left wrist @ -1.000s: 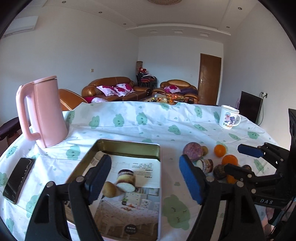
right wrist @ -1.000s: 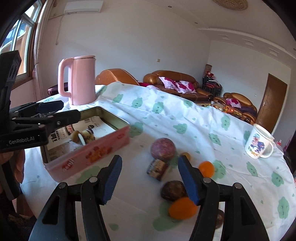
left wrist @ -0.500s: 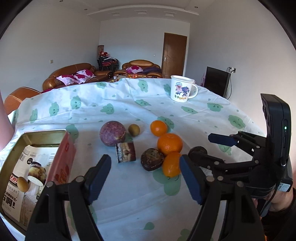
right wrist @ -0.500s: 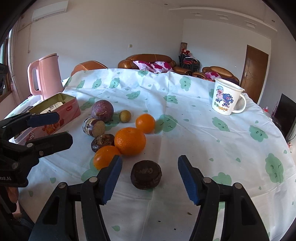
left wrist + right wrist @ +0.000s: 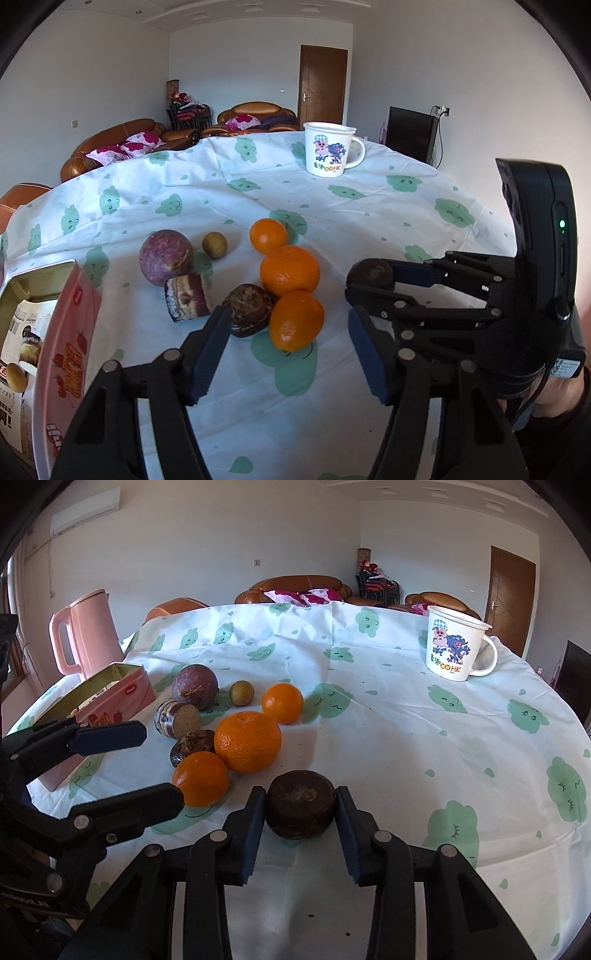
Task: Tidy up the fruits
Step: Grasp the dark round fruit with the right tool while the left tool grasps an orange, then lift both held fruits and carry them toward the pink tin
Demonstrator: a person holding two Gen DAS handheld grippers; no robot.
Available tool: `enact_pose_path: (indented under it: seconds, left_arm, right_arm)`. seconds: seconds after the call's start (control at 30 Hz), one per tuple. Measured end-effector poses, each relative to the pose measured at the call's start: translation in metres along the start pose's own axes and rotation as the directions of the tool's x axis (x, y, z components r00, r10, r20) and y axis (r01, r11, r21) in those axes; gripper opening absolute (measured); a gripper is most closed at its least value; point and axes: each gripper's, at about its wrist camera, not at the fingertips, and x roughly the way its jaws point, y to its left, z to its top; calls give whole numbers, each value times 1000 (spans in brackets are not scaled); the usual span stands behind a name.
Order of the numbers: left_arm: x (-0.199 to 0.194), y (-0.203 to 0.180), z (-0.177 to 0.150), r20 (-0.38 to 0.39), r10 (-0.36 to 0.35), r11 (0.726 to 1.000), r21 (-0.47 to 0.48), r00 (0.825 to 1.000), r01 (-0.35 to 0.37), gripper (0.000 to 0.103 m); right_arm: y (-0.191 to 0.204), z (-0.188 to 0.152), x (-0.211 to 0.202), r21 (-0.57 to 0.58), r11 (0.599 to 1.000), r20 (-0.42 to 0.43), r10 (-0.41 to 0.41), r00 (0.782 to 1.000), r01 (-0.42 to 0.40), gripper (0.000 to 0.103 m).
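Observation:
A cluster of fruit lies on the tablecloth: three oranges, the largest [image 5: 247, 740] in the middle, a purple passion fruit [image 5: 195, 686], a small green fruit [image 5: 242, 693], a cut purple piece [image 5: 177, 720] and a dark wrinkled fruit [image 5: 192, 746]. My right gripper [image 5: 300, 808] is shut on a dark brown round fruit [image 5: 301, 805] resting on the cloth; it also shows in the left wrist view [image 5: 371, 274]. My left gripper [image 5: 288, 347] is open, its pads on either side of the nearest orange [image 5: 296, 320].
A pink tin box [image 5: 110, 698] holding food pieces stands at the left, with a pink kettle [image 5: 86, 635] behind it. A white cartoon mug [image 5: 456, 642] stands at the back right. The table edge curves away to the right.
Both grippers swung right from the tin toward the fruit cluster. My right gripper moved forward and closed on the dark brown round fruit. My left gripper came closer to the nearest orange.

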Motion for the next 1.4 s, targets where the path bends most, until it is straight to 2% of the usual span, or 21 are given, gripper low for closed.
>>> enact_pose_path:
  seconds: [0.13, 0.2, 0.37, 0.43, 0.47, 0.6, 0.8, 0.97, 1.4]
  left_arm:
    - [10, -6, 0, -35, -24, 1000, 6, 999, 25, 54]
    - [16, -6, 0, -52, -23, 1000, 3, 998, 23, 47]
    - [21, -4, 1, -63, -27, 1000, -9, 998, 27, 47]
    - [24, -4, 1, -73, -31, 999, -13, 997, 30, 42]
    - [25, -3, 1, -78, -40, 999, -16, 996, 39, 36]
    - [23, -1, -1, -69, -63, 998, -34, 996, 61, 35]
    - [14, -2, -5, -18, -75, 997, -28, 997, 74, 35]
    - [2, -2, -7, 54, -70, 997, -25, 996, 71, 35]
    - [-18, -1, -12, 185, -38, 999, -14, 982, 41, 35]
  right_arm:
    - [-1, 0, -1, 15, 1000, 16, -18, 1000, 17, 40]
    - [-1, 0, -1, 14, 1000, 18, -23, 1000, 23, 40]
    - [-4, 0, -2, 30, 999, 29, -21, 999, 20, 40]
    - [-3, 0, -3, 22, 999, 35, -30, 999, 29, 40]
    - [-2, 0, -3, 18, 999, 40, -35, 999, 35, 40]
    - [-2, -1, -5, 18, 999, 58, -39, 998, 38, 40]
    - [-1, -2, -10, 12, 999, 94, -43, 995, 42, 40]
    - [1, -4, -15, 3, 999, 126, -42, 991, 42, 40]
    - [8, -8, -25, -38, 997, 203, -54, 978, 63, 39]
